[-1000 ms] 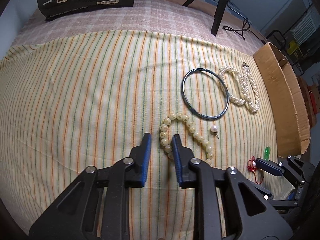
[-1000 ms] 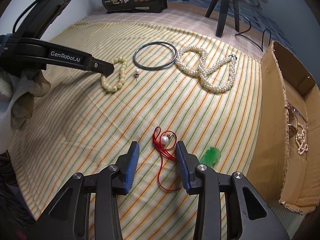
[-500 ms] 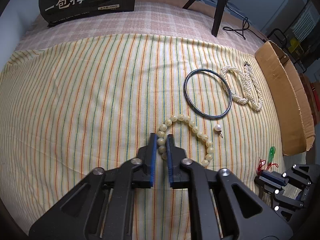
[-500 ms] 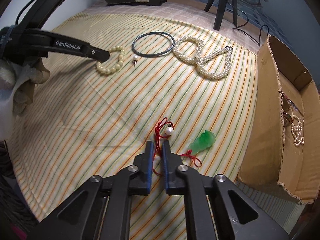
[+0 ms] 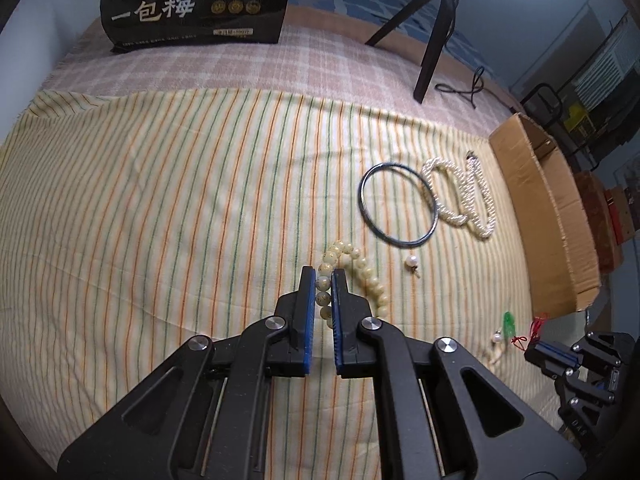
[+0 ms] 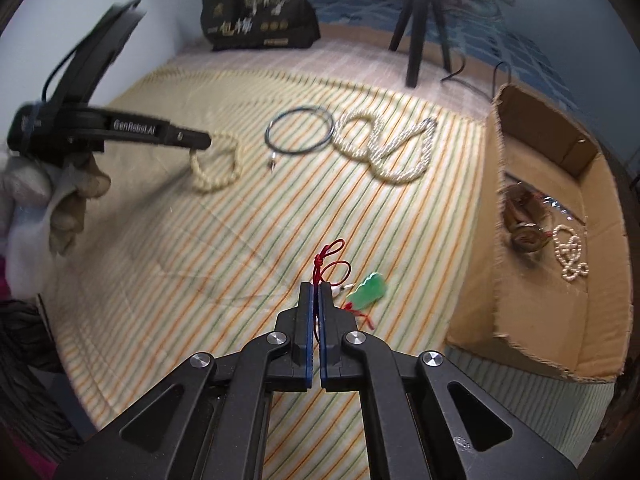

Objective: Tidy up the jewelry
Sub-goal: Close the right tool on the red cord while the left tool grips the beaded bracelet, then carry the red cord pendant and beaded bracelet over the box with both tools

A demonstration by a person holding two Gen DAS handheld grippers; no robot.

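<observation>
My left gripper (image 5: 323,280) is shut on a cream bead bracelet (image 5: 362,270) and lifts one side of it off the striped cloth (image 5: 160,220); the bracelet also shows in the right wrist view (image 6: 218,166). My right gripper (image 6: 319,290) is shut on the red cord (image 6: 326,264) of a green jade pendant (image 6: 368,292), raised a little above the cloth. A dark bangle (image 5: 398,204), a white pearl necklace (image 5: 464,200) and a single pearl earring (image 5: 412,262) lie on the cloth.
An open cardboard box (image 6: 560,240) at the right holds a pearl piece (image 6: 570,254) and a brown item. A black printed bag (image 5: 196,0) and a tripod (image 5: 432,32) stand at the back. The left gripper (image 6: 120,136) shows in the right wrist view.
Both grippers have risen with their loads. The bracelet's held side has come off the cloth. The red cord and green pendant have been pulled up and toward the box.
</observation>
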